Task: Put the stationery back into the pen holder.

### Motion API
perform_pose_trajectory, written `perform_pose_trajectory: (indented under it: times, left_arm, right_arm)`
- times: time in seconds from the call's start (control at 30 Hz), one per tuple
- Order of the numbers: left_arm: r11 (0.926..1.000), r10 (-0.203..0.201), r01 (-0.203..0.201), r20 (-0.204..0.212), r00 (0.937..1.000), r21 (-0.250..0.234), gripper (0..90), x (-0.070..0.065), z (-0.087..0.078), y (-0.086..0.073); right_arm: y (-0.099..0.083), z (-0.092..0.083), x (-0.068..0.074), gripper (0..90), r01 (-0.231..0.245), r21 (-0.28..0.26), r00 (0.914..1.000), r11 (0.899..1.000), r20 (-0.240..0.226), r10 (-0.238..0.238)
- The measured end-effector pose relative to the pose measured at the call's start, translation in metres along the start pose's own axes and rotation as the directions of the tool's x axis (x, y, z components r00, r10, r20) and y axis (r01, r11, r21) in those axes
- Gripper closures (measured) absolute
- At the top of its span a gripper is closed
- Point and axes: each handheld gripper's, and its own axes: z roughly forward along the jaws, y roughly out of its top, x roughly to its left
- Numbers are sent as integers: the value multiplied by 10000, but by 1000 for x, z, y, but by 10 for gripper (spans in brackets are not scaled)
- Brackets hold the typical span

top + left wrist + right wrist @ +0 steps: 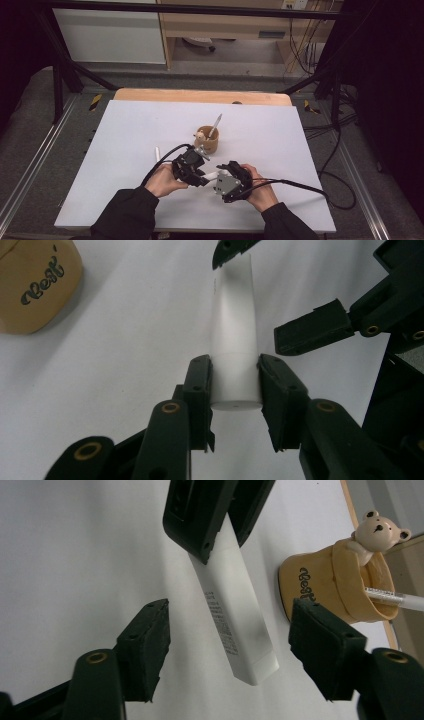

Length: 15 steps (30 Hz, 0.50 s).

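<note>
A white rectangular stick (232, 315) with small print on one side is held off the white table top (125, 130). My left gripper (235, 375) is shut on one end of it, both pads pressed on its sides. My right gripper (235, 645) faces it from the other side. Its jaws stand on either side of the stick's free end (250, 650) with a clear gap on each side. In the high view the left gripper (201, 176) and right gripper (220, 176) meet near the table's front middle, with the stick (211, 175) between them.
A tan cup (207, 140) with a small bear figure on its rim stands just behind the grippers, and a white pen (216, 124) leans in it. Another white stick (157, 153) lies on the table to the left. A wooden edge (200, 95) runs along the far side.
</note>
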Motion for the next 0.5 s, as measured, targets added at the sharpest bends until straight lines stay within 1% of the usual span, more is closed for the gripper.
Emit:
perform_pose_trajectory:
  times: [0.03,0.1,0.13,0.27,0.3,0.33,0.37,0.4,0.47,0.5]
  left_arm:
    - [10000,24,-24,11,10000,26,666,-1,0,1]
    - [10000,47,-47,38,10000,25,666,-2,1,4]
    - [10000,67,-68,61,10000,52,667,-2,1,5]
    - [9999,158,-158,117,9998,58,666,-5,2,9]
    - [9998,162,-163,126,9998,79,666,-6,2,10]
    - [9998,179,-180,116,9998,95,666,-7,2,11]
    - [9997,206,-208,135,9997,102,666,-7,3,12]
    - [9996,238,-240,162,9996,120,666,-8,3,12]
    - [9995,296,-298,141,9995,141,666,-9,4,14]
    - [9994,303,-305,132,9995,163,666,-10,4,14]
  right_arm:
    - [0,0,1,371,79,16,10000,10000,35,-79]
    - [-1,0,2,404,449,51,9989,9990,133,-449]
    - [-1,0,3,418,496,83,9985,9987,223,-498]
    - [-2,1,5,471,1089,335,9931,9935,404,-1103]
    - [-2,1,6,482,1093,356,9929,9934,432,-1108]
    - [-2,1,6,496,1249,394,9910,9914,432,-1265]
    - [-2,1,7,503,1270,419,9904,9910,495,-1290]
    - [-2,1,8,518,1392,404,9881,9894,598,-1415]
    - [-2,0,11,560,1764,377,9802,9836,849,-1790]
    - [-2,0,11,575,1843,369,9786,9822,860,-1869]
